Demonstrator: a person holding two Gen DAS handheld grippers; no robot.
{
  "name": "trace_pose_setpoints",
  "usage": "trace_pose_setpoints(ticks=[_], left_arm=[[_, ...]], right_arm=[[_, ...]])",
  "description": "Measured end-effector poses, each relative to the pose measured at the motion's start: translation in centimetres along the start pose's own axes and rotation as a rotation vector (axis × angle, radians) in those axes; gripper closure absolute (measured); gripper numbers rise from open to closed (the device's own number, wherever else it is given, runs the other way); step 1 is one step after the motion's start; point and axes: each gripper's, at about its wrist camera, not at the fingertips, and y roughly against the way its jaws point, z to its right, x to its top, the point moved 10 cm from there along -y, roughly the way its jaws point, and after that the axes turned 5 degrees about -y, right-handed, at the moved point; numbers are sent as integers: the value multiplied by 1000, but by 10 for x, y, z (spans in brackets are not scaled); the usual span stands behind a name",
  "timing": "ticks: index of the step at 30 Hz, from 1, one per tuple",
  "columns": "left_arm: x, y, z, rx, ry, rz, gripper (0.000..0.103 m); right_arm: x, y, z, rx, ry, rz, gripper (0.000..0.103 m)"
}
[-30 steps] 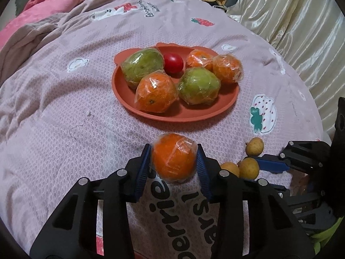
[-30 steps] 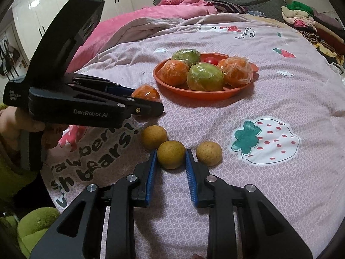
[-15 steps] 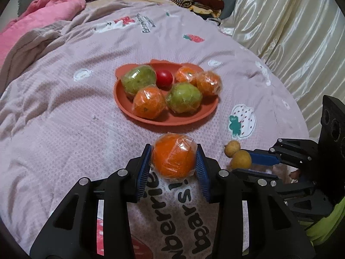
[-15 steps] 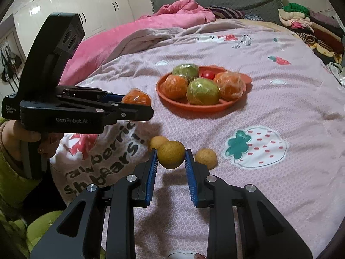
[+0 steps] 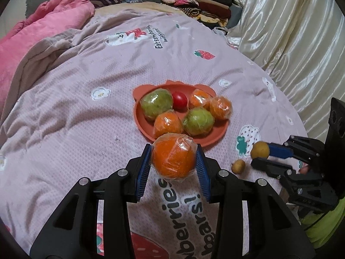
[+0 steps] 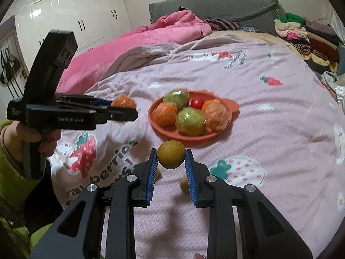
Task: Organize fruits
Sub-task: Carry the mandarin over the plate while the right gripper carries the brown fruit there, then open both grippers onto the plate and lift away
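Observation:
My left gripper [image 5: 173, 159] is shut on a plastic-wrapped orange [image 5: 173, 155], held in the air just short of the orange plate [image 5: 142, 123]. It also shows in the right wrist view [image 6: 124, 103]. My right gripper [image 6: 171, 158] is shut on a small brown-yellow fruit [image 6: 171, 154], lifted above the bedspread; it shows in the left wrist view [image 5: 259, 150] too. The plate [image 6: 155, 123] holds several wrapped oranges, two wrapped green fruits and a red tomato [image 5: 179, 100].
One small brown fruit [image 5: 238, 166] lies on the pink bedspread near the right gripper; two show partly behind my right fingers [image 6: 183, 183]. A pink quilt [image 5: 43, 26] lies at the back left, folded clothes [image 5: 194, 2] at the back, curtains [image 5: 291, 32] on the right.
Both grippers have risen and pulled back from the bed with their fruit. The small brown fruit has come up off the bedspread, leaving the other two lying there.

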Motion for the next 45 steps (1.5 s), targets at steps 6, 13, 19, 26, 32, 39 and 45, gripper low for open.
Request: trace_pose_setpoints(ticks=[6,13,19,26,32,39,45], left_arm=[[10,-5,-7,9,8,0,71],[27,-18,-19,16,18,-5,71],[34,-40,-23,13,4,-37,71],[35,-54,-31,9,12,-46,71],[36,-58,-30,-6,10,-48,71],[39,-62,-34,-14,15,-41,71],[39,-61,-33,-18,14,-34,71]], right_arm=[[23,0,3,-6,13,31,78],[46,-16,5,0,27,34,78],[63,-30,13,-4,18,33,78],[70,-45,21,-19,25,11,78],[73,-56,23,-31,38,-8,78],[73,-69,25,-50,65,-42,78],[70,-78,23,-68,94,-58,78]])
